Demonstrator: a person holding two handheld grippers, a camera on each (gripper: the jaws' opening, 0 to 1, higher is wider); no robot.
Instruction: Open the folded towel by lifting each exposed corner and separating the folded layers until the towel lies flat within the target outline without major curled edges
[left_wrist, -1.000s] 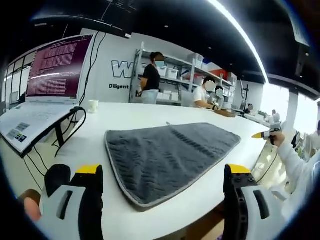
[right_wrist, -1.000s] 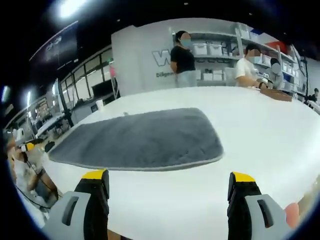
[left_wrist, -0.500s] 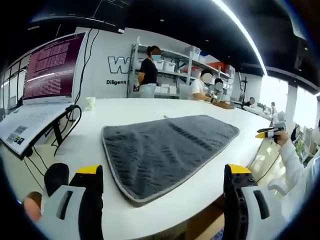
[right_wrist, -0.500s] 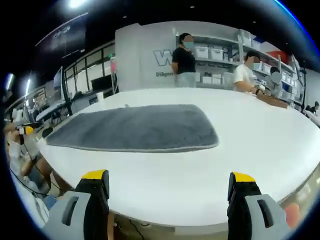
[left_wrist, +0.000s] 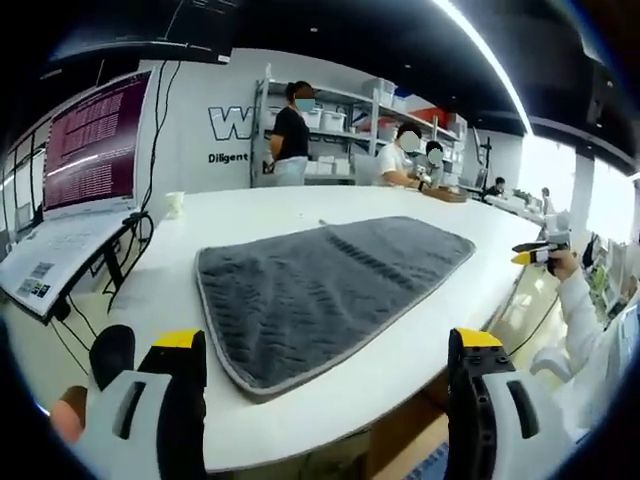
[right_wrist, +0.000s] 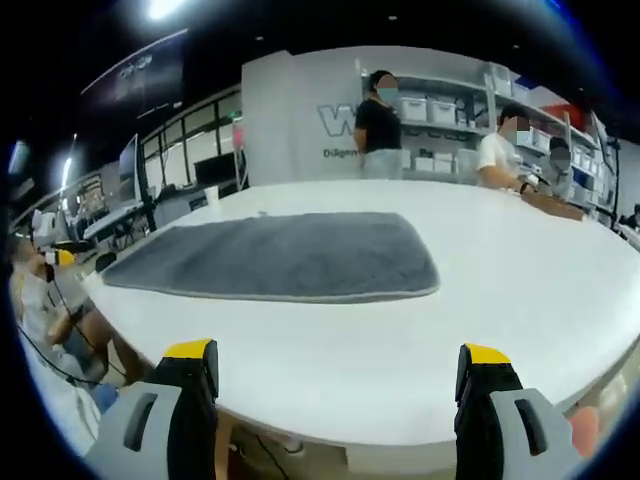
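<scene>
A dark grey towel (left_wrist: 320, 285) with a pale hem lies spread on the white table (left_wrist: 250, 215); the right gripper view shows the same towel (right_wrist: 290, 268) flat, its near edge facing me. My left gripper (left_wrist: 325, 375) hangs open off the table's near edge, short of the towel's corner, holding nothing. My right gripper (right_wrist: 340, 385) is open too, off the table's front edge and well back from the towel. The right gripper (left_wrist: 535, 255) also appears at the far right of the left gripper view. No outline mark is visible on the table.
A laptop (left_wrist: 70, 190) on a stand with cables sits at the left, a small white cup (left_wrist: 175, 205) behind it. People stand and sit by shelving (left_wrist: 340, 140) at the back. A sleeved arm (left_wrist: 590, 330) shows at right.
Both views have drawn back and lowered, so the table edge now lies farther ahead of the jaws. The towel itself has not moved. Both grippers stay open.
</scene>
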